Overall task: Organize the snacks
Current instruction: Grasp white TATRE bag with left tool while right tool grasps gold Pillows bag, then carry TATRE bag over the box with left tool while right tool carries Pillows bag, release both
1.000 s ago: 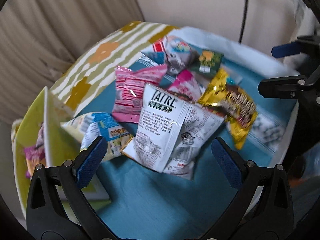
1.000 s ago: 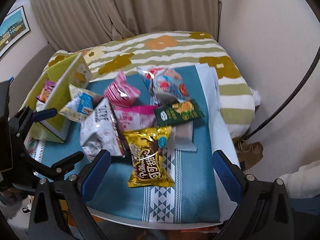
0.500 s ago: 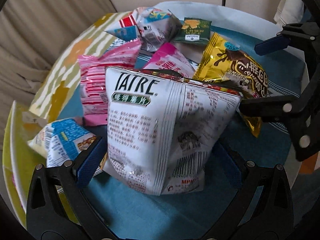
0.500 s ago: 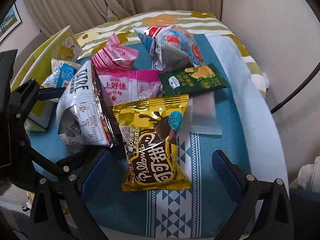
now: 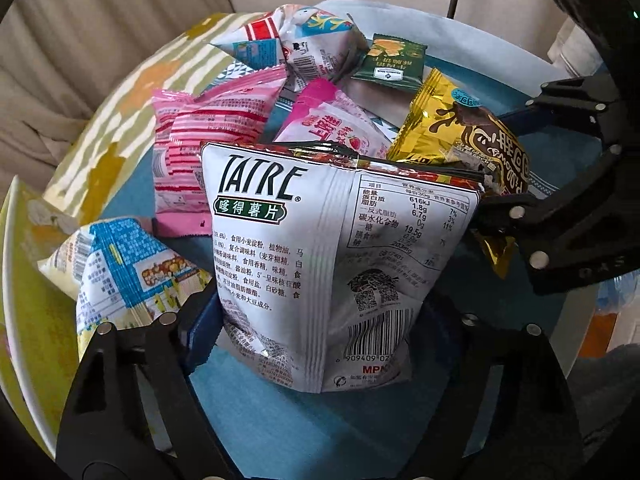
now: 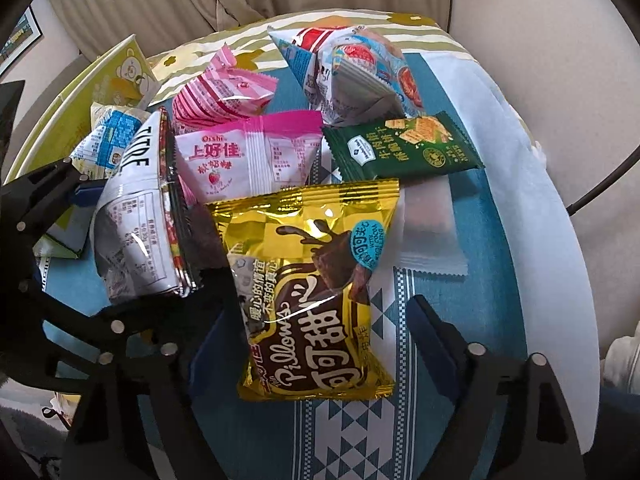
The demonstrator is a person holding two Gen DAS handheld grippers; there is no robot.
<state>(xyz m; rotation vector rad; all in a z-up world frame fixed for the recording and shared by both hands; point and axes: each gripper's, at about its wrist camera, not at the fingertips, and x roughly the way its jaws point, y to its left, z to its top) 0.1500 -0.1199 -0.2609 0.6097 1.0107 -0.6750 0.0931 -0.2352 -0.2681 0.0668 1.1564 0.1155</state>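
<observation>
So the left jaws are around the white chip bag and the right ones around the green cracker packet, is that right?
Not quite. The left gripper does have the white chip bag between its jaws, but the right gripper is around the gold chocolate bag, as the right wrist view shows. The green cracker packet lies farther back, untouched.

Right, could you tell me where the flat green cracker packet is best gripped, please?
Pinch its right-hand short end, coming from the right. The green cracker packet lies flat and thin; the triangular bag crowds its far edge, the gold bag its near edge, but that end lies free on the blue cloth.
</observation>
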